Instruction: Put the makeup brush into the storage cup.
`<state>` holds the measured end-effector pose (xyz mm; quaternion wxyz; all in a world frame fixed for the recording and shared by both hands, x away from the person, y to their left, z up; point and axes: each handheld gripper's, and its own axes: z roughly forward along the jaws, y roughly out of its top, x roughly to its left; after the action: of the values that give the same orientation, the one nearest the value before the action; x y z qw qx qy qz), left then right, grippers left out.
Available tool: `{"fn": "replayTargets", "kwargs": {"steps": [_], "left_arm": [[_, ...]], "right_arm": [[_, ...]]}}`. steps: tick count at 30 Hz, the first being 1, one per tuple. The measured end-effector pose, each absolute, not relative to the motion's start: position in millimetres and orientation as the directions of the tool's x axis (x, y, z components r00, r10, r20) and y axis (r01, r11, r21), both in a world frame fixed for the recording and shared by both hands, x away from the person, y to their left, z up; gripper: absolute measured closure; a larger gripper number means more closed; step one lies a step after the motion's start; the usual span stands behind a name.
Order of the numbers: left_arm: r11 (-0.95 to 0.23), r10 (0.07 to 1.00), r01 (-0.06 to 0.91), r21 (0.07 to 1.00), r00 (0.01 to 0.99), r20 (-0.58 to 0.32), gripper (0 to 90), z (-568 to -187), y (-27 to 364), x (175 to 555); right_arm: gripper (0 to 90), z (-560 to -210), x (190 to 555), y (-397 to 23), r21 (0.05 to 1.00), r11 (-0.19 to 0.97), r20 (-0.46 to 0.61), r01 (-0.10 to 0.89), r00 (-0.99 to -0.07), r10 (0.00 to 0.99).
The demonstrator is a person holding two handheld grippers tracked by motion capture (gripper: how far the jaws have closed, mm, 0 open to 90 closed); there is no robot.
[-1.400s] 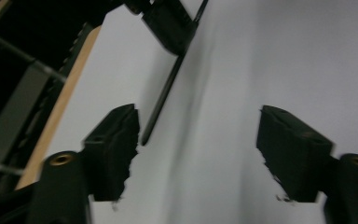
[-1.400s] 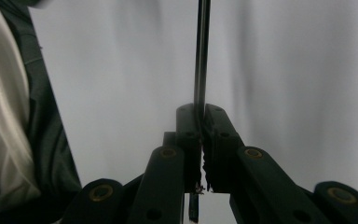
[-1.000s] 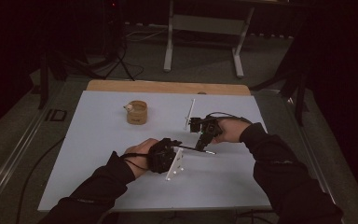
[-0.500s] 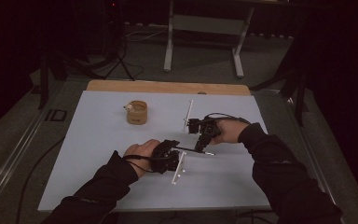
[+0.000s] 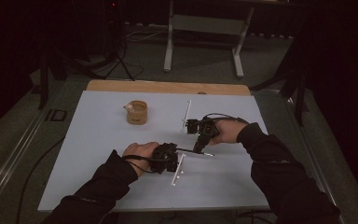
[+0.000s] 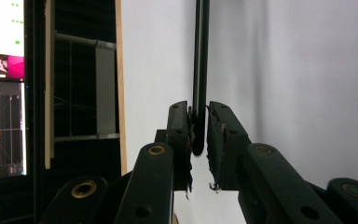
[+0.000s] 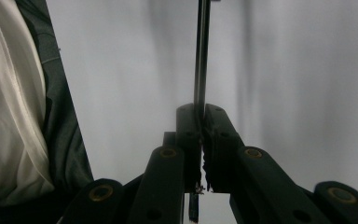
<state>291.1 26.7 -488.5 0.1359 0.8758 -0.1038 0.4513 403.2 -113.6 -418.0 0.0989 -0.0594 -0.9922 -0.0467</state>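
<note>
While both grippers clamp it, thin black rod (image 5: 195, 152) — left gripper (image 5: 173, 157), jaws just closing, right gripper (image 5: 200, 145) pinching tight — wooden cup (image 5: 137, 112) well beyond.

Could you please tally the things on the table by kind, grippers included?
Grippers: 2, left and right
Thin dark rods: 1, held between both grippers
Tan cups: 1
Total: 4

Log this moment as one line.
left gripper: just closing, shut on rod | right gripper: shut on rod | cup: apart
</note>
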Motion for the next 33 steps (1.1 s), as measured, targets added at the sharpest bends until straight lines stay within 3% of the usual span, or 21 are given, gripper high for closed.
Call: {"fn": "replayTargets", "kwargs": {"steps": [2, 11, 14, 15, 16, 22, 24, 27, 28, 30, 32, 33], "left_arm": [[-0.941, -0.064, -0.306, 0.144, 0.579, 0.813, 83.4, -488.6, 26.1, 291.1], [-0.94, -0.075, -0.309, 0.143, 0.598, 0.798, 85.2, -486.4, 26.5, 293.5], [-0.942, -0.033, -0.28, 0.188, 0.632, 0.774, 85.2, -485.3, 26.1, 294.2], [-0.941, -0.018, -0.269, 0.204, 0.643, 0.766, 85.2, -484.6, 26.6, 294.8], [-0.941, -0.018, -0.269, 0.204, 0.643, 0.766, 85.2, -484.6, 26.6, 294.8], [-0.943, 0.025, -0.22, 0.25, 0.701, 0.712, 85.3, -484.5, 29.7, 296.9], [-0.937, 0.066, -0.188, 0.296, 0.735, 0.675, 85.3, -484.7, 31.0, 298.3], [-0.928, 0.11, -0.151, 0.34, 0.761, 0.639, 85.3, -484.2, 33.5, 300.8], [-0.949, 0.071, -0.147, 0.279, 0.762, 0.644, 85.3, -479.4, 34.8, 302.5], [-0.952, 0.072, -0.139, 0.273, 0.765, 0.64, 85.3, -478.4, 35.1, 302.9], [-0.94, 0.106, -0.124, 0.317, 0.779, 0.618, 85.3, -481.2, 34.4, 302.4], [-0.942, 0.115, -0.108, 0.317, 0.784, 0.61, 85.3, -480.0, 34.2, 303.0]], "right_arm": [[85.4, -417.9, 402.9, -112.3, 0.077, 0.989, 0.198, 0.128, -0.974, 0.11], [85.0, -421.4, 403.1, -110.9, 0.075, 0.989, 0.205, 0.124, -0.973, 0.107], [69.3, -419.5, 402.0, -113.3, 0.1, 0.989, 0.191, 0.108, -0.978, 0.088], [60.3, -418.6, 402.1, -114.5, 0.114, 0.988, 0.173, 0.105, -0.981, 0.085], [60.3, -418.6, 402.1, -114.5, 0.114, 0.988, 0.173, 0.105, -0.981, 0.085], [39.1, -406.8, 403.7, -125.2, 0.208, 0.971, 0.088, 0.121, -0.991, 0.104], [27.6, -401.9, 404.0, -128.4, 0.234, 0.965, 0.08, 0.121, -0.991, 0.105], [22.2, -395.0, 405.3, -134.2, 0.274, 0.952, 0.057, 0.135, -0.991, 0.124], [21.3, -392.4, 405.9, -136.4, 0.286, 0.947, 0.061, 0.144, -0.989, 0.132], [20.1, -385.7, 406.4, -140.4, 0.339, 0.927, 0.046, 0.162, -0.987, 0.156], [20.1, -381.5, 406.3, -142.6, 0.368, 0.916, 0.032, 0.162, -0.986, 0.162], [18.9, -374.7, 405.1, -147.2, 0.425, 0.893, -0.016, 0.146, -0.986, 0.169]]}}
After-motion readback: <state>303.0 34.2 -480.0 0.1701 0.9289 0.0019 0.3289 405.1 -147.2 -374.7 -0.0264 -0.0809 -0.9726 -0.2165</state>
